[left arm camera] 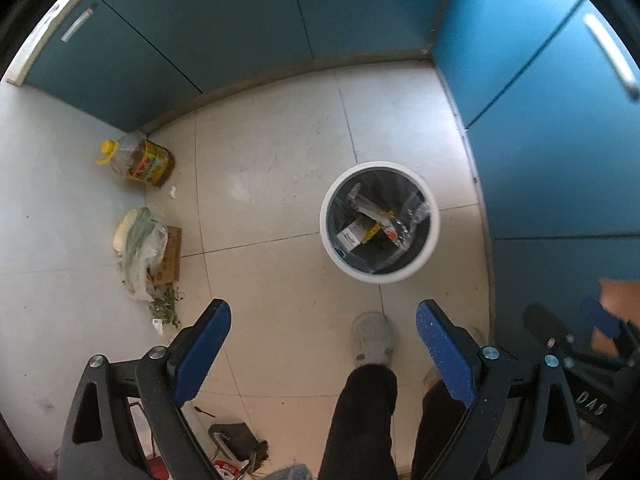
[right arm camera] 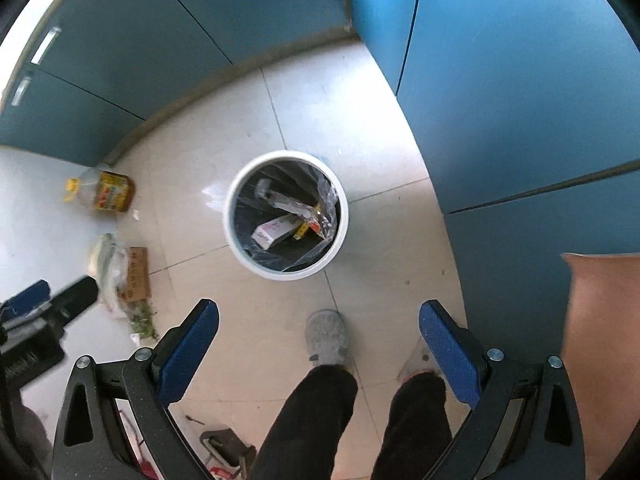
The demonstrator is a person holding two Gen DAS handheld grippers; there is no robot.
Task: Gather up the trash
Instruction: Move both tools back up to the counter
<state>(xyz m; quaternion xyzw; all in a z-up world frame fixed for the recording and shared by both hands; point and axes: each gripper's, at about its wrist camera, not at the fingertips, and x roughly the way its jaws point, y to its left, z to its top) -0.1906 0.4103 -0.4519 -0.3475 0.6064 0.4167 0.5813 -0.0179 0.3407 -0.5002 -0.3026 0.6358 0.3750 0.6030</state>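
both grippers wide and empty above the kitchen floor, trash lying in the bin

at the far left, against the pale wall, an oil bottle (left arm camera: 138, 162) with a yellow cap lies on its side at the foot of the blue cabinets (left arm camera: 224, 28). nearer along the same wall sits a plastic bag of greens (left arm camera: 138, 248), resting partly on a flat piece of cardboard (left arm camera: 170, 256), with loose green sprigs (left arm camera: 166, 310) scattered on the tiles just beside it.

the left gripper (left arm camera: 324, 330) hangs over the tiled floor (left arm camera: 276, 152) with its blue pads spread far apart and nothing between them. in the gap between them shows the person's grey shoe (left arm camera: 372, 338) and dark trouser leg.

right of centre stands the white trash bin (left arm camera: 380, 276), upright, lined with a dark bag. inside it lie the collected wrappers and a small box (right arm camera: 276, 232), along with a crumpled clear plastic piece at the right of the rim.

the right gripper (right arm camera: 319, 328) is likewise fully apart and holds nothing, with both feet in its view. further right the blue cabinet fronts run along the floor's edge, near the bin but not touching it.
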